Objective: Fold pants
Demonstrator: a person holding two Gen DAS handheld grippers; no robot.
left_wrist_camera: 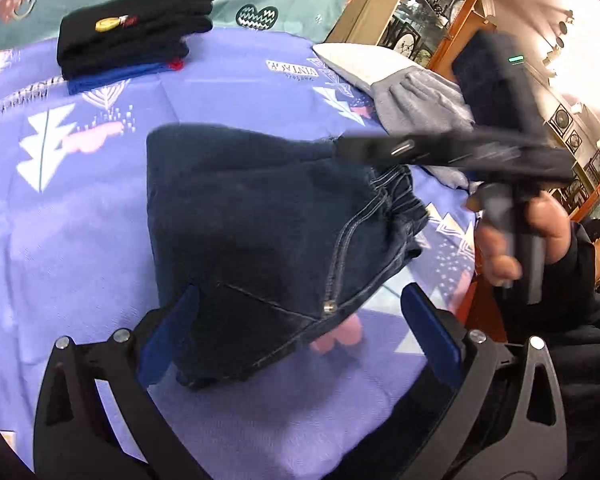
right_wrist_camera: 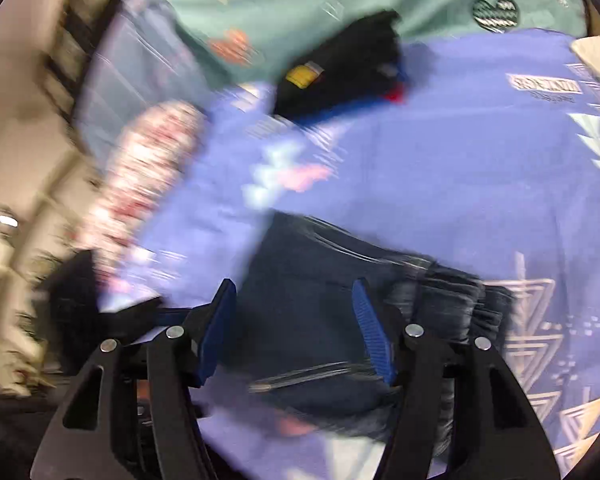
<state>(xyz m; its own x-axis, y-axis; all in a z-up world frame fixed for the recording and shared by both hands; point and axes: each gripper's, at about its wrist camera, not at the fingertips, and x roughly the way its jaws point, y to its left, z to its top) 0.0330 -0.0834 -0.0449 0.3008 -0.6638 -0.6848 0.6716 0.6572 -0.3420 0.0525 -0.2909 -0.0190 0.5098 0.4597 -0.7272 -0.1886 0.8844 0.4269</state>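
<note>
Dark blue jeans (left_wrist_camera: 260,216), folded into a compact packet, lie on the purple patterned sheet (left_wrist_camera: 80,240), with the elastic waistband to the right. My left gripper (left_wrist_camera: 300,324) stands wide open at the jeans' near corner, whose pocket seam lies between the blue pads without being pinched. In the left wrist view, a hand (left_wrist_camera: 512,240) holds the right gripper (left_wrist_camera: 360,148) over the jeans' far right edge. In the blurred right wrist view, the right gripper (right_wrist_camera: 296,320) is open above the jeans (right_wrist_camera: 320,280), its pads apart and clamping no cloth.
A stack of folded black clothes (left_wrist_camera: 132,36) on a blue piece sits at the back left, also seen as the black stack (right_wrist_camera: 340,76). A grey and white garment (left_wrist_camera: 400,88) lies at the back right. Beyond the bed's right edge stands a glass cabinet (left_wrist_camera: 420,12).
</note>
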